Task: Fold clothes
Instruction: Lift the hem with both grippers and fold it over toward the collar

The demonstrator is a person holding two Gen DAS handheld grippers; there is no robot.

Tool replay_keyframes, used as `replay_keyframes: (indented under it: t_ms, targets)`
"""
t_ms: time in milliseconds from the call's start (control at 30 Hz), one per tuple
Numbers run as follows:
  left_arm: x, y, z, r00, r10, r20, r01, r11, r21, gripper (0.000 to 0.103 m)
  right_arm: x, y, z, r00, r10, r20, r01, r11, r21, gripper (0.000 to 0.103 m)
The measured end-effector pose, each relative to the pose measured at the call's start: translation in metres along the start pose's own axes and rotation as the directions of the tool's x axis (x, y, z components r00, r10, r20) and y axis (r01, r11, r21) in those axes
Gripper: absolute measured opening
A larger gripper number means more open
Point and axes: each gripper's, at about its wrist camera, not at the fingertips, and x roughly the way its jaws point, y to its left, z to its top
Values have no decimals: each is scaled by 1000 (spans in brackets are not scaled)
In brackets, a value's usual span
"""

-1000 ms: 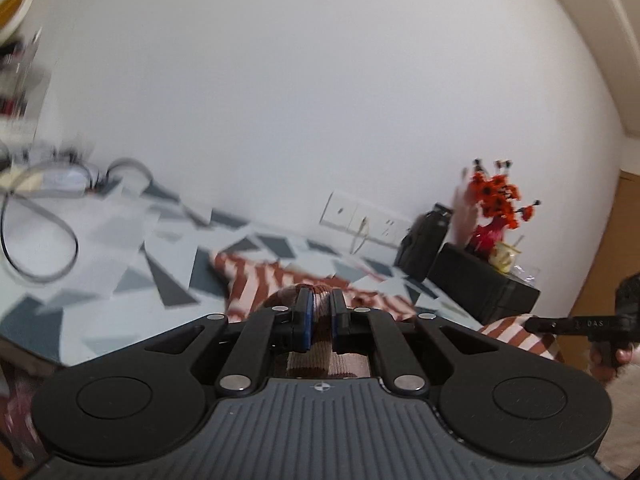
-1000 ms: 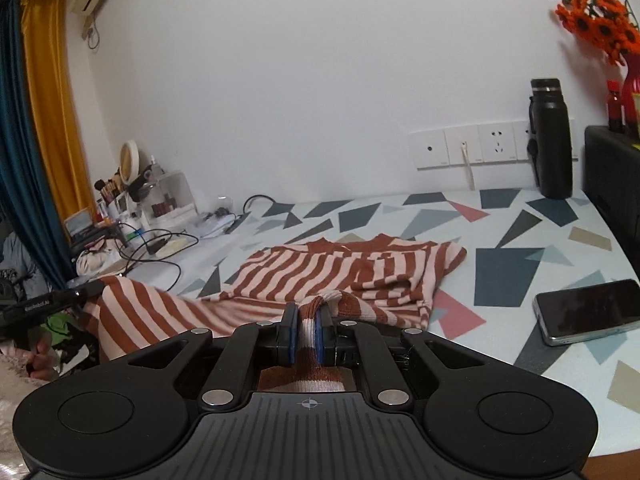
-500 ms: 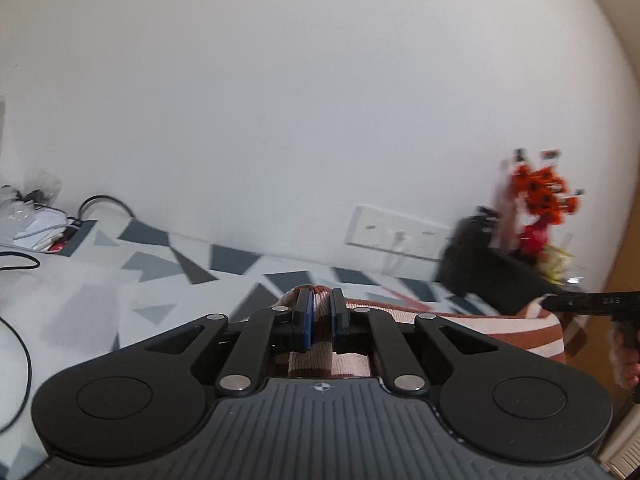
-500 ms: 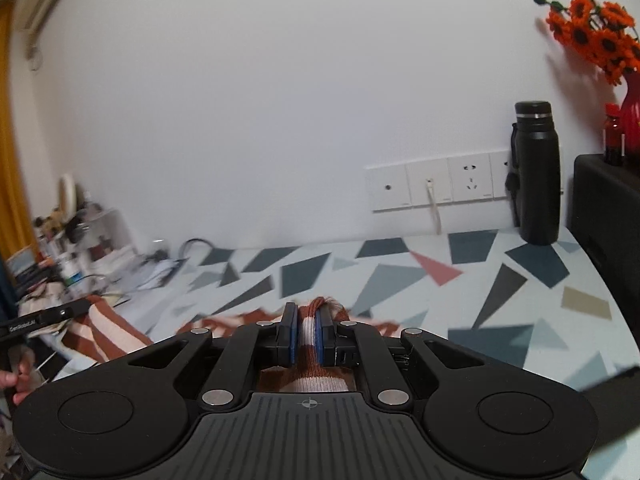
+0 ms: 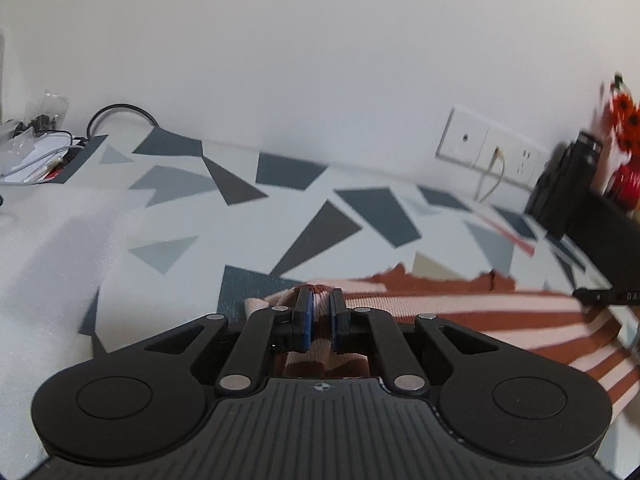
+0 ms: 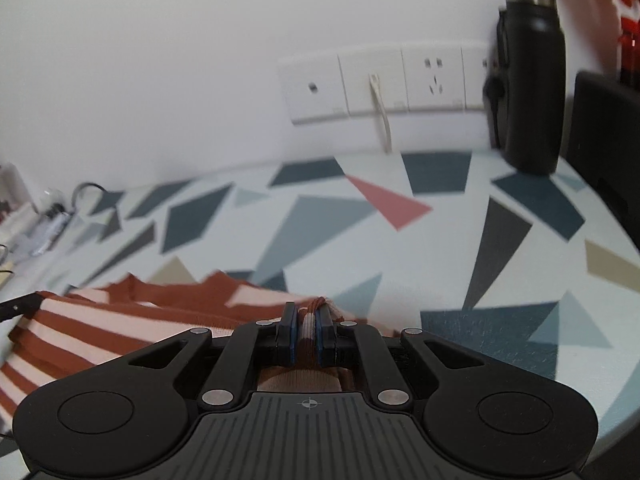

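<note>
Left wrist view: left gripper (image 5: 320, 316) was clamped on a bunched edge of the striped sweater (image 5: 480, 312), which draped toward 3 o'clock over the patterned table (image 5: 280, 200). Right gripper (image 6: 306, 330) likewise pinched a knit edge, garment trailing to 9 o'clock. Fabric judged soft, light, limp; edges or corners suit gripping.

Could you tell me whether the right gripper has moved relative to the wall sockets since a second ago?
Yes: the right gripper advanced toward the wall sockets, which loom larger.
</note>
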Motion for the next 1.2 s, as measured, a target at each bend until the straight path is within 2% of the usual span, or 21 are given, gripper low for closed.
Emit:
replay_keyframes:
  t_ms: [33, 133, 200, 267, 333, 400, 467, 567, 633, 733, 867, 933, 967, 1000, 1067, 1100, 1167, 1200]
  targets:
    - [1, -2, 0, 1000, 6, -11, -5, 1000, 20, 10, 4, 0, -2, 1000, -8, -4, 8, 1000, -6, 9]
    - [4, -9, -1, 999, 22, -36, -19, 997, 81, 29, 6, 7, -7, 999, -35, 12, 36, 998, -53, 17]
    - [-10, -11, 4, 1000, 9, -3, -8, 993, 120, 51, 0, 12, -5, 999, -47, 22, 48, 996, -69, 32]
    - [-31, -12, 11, 999, 3, 44, -9, 990, 143, 52, -15, 17, -2, 996, -67, 61, 72, 993, -93, 55]
    - [-54, -16, 16, 997, -1, 74, -13, 982, 186, 52, -35, 24, 1, 994, -64, 87, 75, 987, -142, 55]
    - [-72, -26, 13, 997, -18, 72, 0, 968, 253, 52, -55, 32, 1, 993, -35, 109, 56, 979, -195, 57]
    - [-77, -40, -1, 999, -27, 24, 17, 943, 331, 52, -67, 40, -5, 995, 2, 103, 24, 967, -253, 62]
    - [-63, -57, -27, 997, -1, -73, 32, 900, 435, 52, -63, 63, -27, 999, 14, 42, 3, 925, -379, 65]
    - [-52, -63, -37, 996, 32, -85, 13, 877, 480, 52, -57, 77, -41, 1000, 0, 13, 6, 889, -458, 67]
    - [-37, -68, -41, 996, 61, -69, -17, 858, 513, 52, -38, 92, -53, 998, -63, 5, 56, 834, -549, 64]
    - [-22, -75, -33, 995, 85, -60, -38, 836, 548, 52, -22, 88, -47, 996, -90, -16, 69, 849, -524, 58]
    - [-13, -75, -29, 993, 89, -77, -33, 835, 549, 52, -17, 85, -42, 995, -100, -19, 76, 854, -514, 56]
    - [-9, -74, -25, 992, 75, -97, -11, 842, 539, 43, -14, 84, -39, 994, -104, -21, 79, 855, -513, 50]
    - [-5, -73, -22, 991, 61, -117, 11, 849, 528, 24, -11, 82, -36, 994, -106, -28, 77, 857, -509, 44]
    - [1, -73, -15, 989, 41, -142, 38, 859, 511, 16, -6, 80, -28, 994, -96, -50, 59, 868, -494, 16]
    - [3, -73, -10, 989, 35, -146, 44, 862, 505, 14, -4, 80, -23, 995, -76, -65, 36, 878, -477, 11]
    - [8, -71, -1, 990, 33, -135, 38, 870, 491, 14, -2, 79, -11, 997, -55, -61, 22, 896, -443, 9]
    - [11, -68, 5, 991, 34, -126, 29, 884, 467, 14, 0, 79, -5, 997, -50, -50, 24, 904, -427, 9]
